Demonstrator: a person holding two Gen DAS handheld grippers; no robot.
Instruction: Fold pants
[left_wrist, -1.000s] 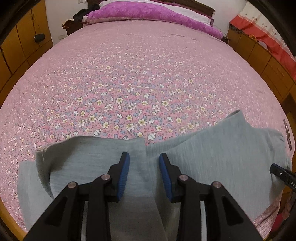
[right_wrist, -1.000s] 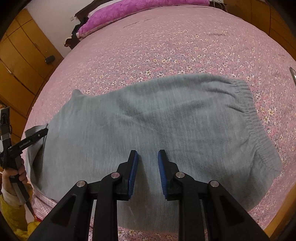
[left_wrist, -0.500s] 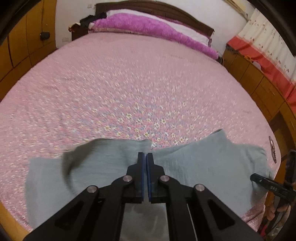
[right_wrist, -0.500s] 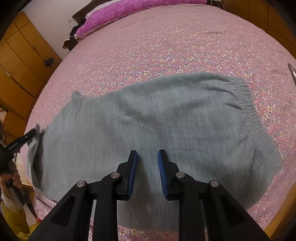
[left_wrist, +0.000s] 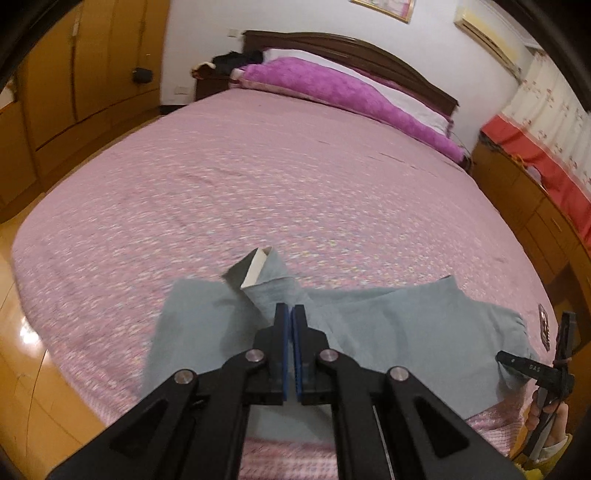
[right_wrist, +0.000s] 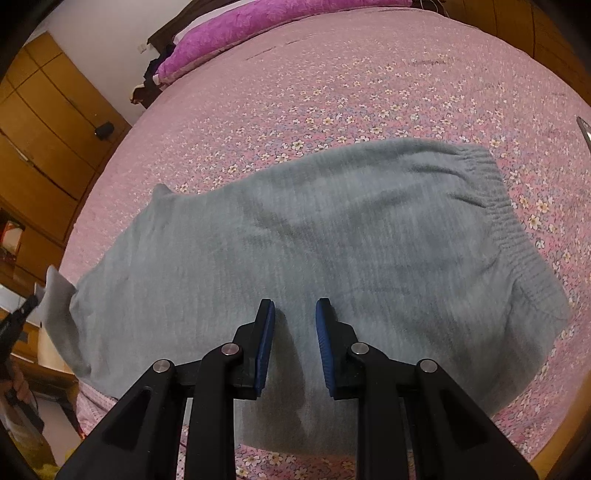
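Left gripper, left wrist view: we see our left gripper (left_wrist: 289, 314) with its blue pads pressed together, pinching a fold of the grey pants (left_wrist: 406, 325); a second ago the same jaws stood apart over flat cloth.
Change, left wrist view: the pinched leg end (left_wrist: 258, 271) now rises off the pink floral bedspread (left_wrist: 277, 177) and shows a pale inner face, where earlier it lay flat; the view has also pulled up and back, taking in more of the headboard (left_wrist: 351, 48).
Meaning: we judge the fold has begun, with the leg end lifted for carrying over toward the waistband.
Right gripper, left wrist view: its black tip (left_wrist: 532, 367) sits at the far right edge of the pants.
Right gripper, right wrist view: our right gripper (right_wrist: 295, 317) has its pads a little apart, as they were a second ago; they hover at or on the cloth, and we cannot tell whether any is nipped between them.
Pants, right wrist view: the body lies spread on the bedspread near the bed's near edge, elastic waistband (right_wrist: 491, 184) at the right, unmoved; at the left the leg end (right_wrist: 59, 295) now stands up beside the left gripper's tip.
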